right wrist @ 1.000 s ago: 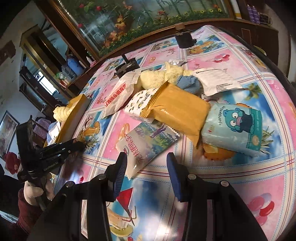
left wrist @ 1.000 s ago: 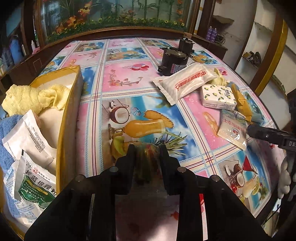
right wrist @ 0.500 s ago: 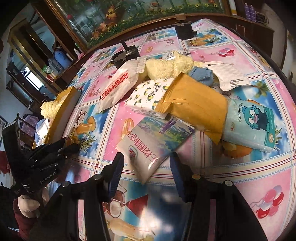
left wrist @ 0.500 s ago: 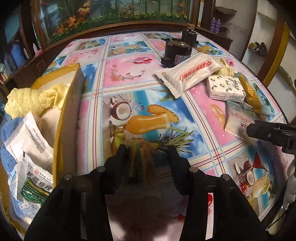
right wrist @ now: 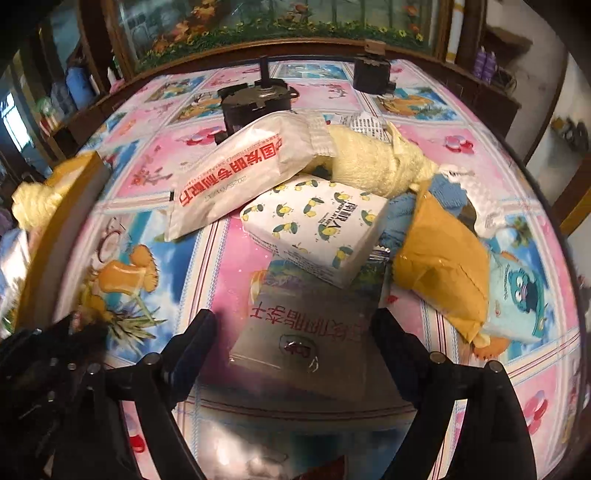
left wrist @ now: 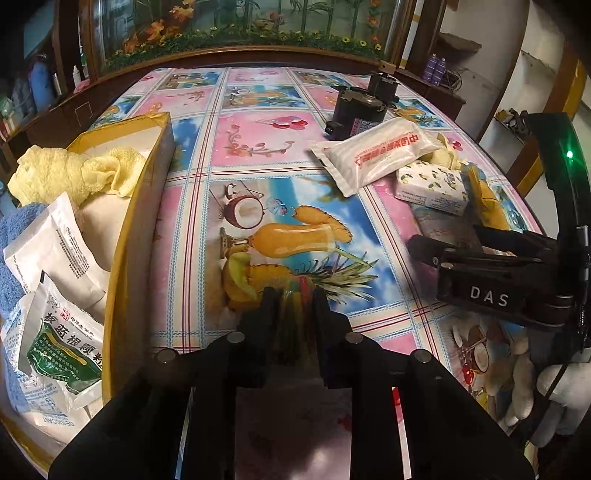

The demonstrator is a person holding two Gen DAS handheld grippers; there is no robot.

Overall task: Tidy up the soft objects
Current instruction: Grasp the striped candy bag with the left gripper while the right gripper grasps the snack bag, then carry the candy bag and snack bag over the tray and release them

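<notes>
Right gripper [right wrist: 291,332] spreading wide, straddling flat sachet [right wrist: 295,325] between its jaws (not yet pinched); lowering squarely advisable. Left gripper [left wrist: 293,299] pressed together, empty.

Big fish tank [left wrist: 236,22] w/ plants & orange flowers fills the back, dark wood frame, right behind the table [left wrist: 258,155] w/ its pink-and-blue fruit-drink oilcloth. Left of the tank: dim shelves [left wrist: 33,96] w/ bottles, plus a bright window [right wrist: 13,122] further left. Right of the tank: white wall [left wrist: 491,33], low wood cabinet w/ two purple bottles [left wrist: 434,66], yellow-trimmed wood frame [left wrist: 546,122].
</notes>
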